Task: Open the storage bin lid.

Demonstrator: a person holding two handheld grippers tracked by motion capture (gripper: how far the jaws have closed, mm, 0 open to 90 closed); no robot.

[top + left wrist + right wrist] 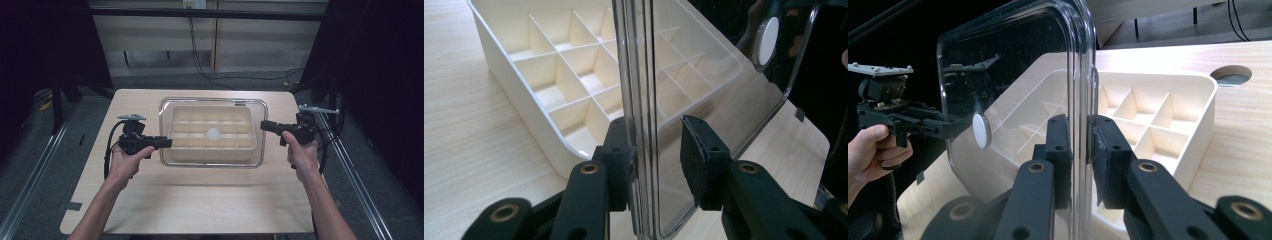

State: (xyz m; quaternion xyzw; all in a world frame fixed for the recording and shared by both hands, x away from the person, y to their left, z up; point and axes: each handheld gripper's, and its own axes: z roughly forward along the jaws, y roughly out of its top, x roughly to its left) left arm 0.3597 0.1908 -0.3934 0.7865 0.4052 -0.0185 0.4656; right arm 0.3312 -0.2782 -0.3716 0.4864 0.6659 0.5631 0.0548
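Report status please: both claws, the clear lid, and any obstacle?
Left claw and right claw shut on clear lid, one each end. Lid level above cream divided tray. Nothing in the way.

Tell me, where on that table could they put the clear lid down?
The widest bare patch of table lies between the divided box and the near edge. Narrower strips flank the box. The middle is crowded: the clear lid hangs over the box, clamped by left gripper and right gripper.

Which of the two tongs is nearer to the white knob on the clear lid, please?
Neither, as far as I can judge: the left tongs clamp the clear lid's left edge, the right tongs its right edge, with the white knob about midway.
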